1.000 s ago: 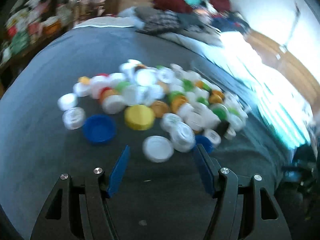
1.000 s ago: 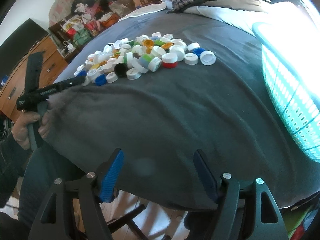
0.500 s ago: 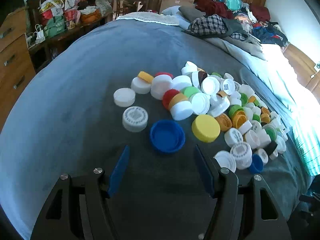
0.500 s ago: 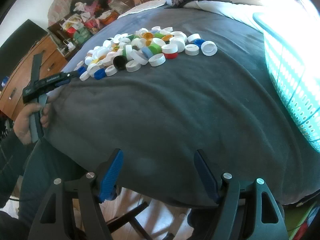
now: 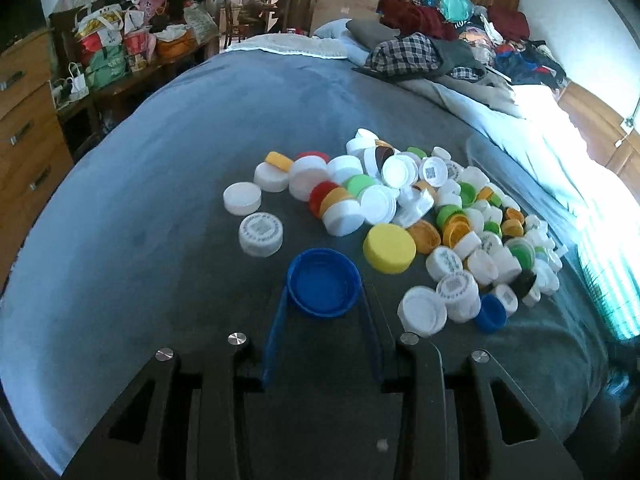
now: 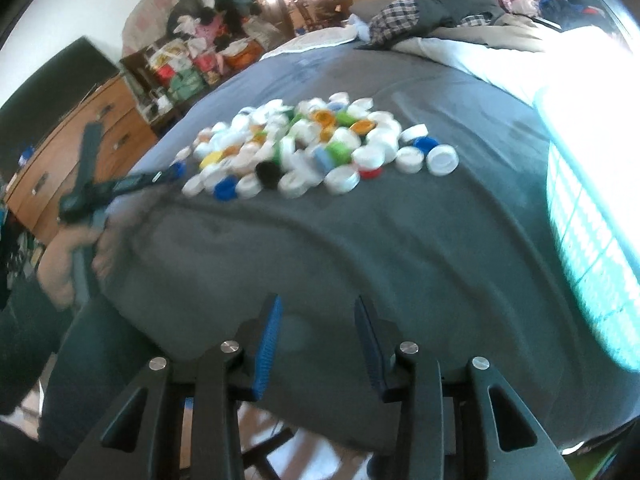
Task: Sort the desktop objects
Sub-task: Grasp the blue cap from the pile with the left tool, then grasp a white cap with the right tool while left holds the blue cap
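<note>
A heap of bottle caps (image 5: 420,208), mostly white with green, orange, red and blue ones, lies on a grey cloth (image 5: 160,200). At its near edge a large blue cap (image 5: 324,282) lies open side up. My left gripper (image 5: 324,292) is closing on it, both blue pads touching its rim. A big yellow cap (image 5: 389,248) sits just right of it. In the right wrist view the heap (image 6: 312,148) lies far ahead. My right gripper (image 6: 318,302) hangs over the cloth's near edge, its jaws closing with nothing between them.
A teal laundry basket (image 6: 592,240) stands at the right edge of the cloth. Wooden drawers (image 6: 80,140) are on the left, with bags (image 5: 120,52) on a side table beyond. Clothes (image 5: 440,52) are heaped at the far end. A hand (image 6: 68,264) holds the left gripper (image 6: 120,188).
The left gripper has swung from the right side of the heap to the big blue cap and narrowed onto it. The right gripper's jaws have narrowed too, and its view has shifted slightly.
</note>
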A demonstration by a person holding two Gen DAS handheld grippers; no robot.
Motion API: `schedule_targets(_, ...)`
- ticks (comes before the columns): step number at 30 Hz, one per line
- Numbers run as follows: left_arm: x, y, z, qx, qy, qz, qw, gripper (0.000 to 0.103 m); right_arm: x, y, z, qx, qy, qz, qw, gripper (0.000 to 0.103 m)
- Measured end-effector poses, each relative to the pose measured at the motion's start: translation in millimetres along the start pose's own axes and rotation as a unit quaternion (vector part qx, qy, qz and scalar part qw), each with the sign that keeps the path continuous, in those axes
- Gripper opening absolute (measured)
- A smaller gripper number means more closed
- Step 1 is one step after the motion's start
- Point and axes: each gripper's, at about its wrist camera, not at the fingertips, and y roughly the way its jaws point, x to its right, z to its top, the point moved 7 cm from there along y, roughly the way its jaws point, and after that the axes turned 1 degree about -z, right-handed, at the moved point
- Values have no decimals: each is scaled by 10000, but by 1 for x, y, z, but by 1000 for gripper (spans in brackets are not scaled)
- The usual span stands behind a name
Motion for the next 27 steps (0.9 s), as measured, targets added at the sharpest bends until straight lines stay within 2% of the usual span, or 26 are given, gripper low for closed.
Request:
schedule_targets(5, 5, 1, -5, -96, -37, -66, 9999, 31, 39, 34, 40, 88, 225, -398, 9989, 42)
schedule_targets(12, 16, 10, -7, -212, 80, -156, 9996, 31, 72, 78, 84, 190, 258, -730, 9968, 41)
schedule_targets(19, 21, 17, -6, -278, 148, -237, 9992, 31, 82, 97, 103, 193, 110, -713, 9972, 42)
schedule_targets(22, 23, 17, -5, -284, 149, -240, 9992, 31, 88, 103, 102, 196, 72, -935, 9954, 42)
schedule_targets(24, 23, 19, -5, -306, 149, -251, 9991, 31, 91, 102, 101, 281, 55, -1084, 9937, 45)
schedule_targets(25, 24, 19, -5, -311, 158, -243, 9991, 31, 93, 102, 100, 330, 57, -1172, 9925, 52)
schedule_targets(27, 24, 20, -4, -318, 166, -233, 9991, 31, 97, 104, 98, 364, 108, -1172, 9924, 57)
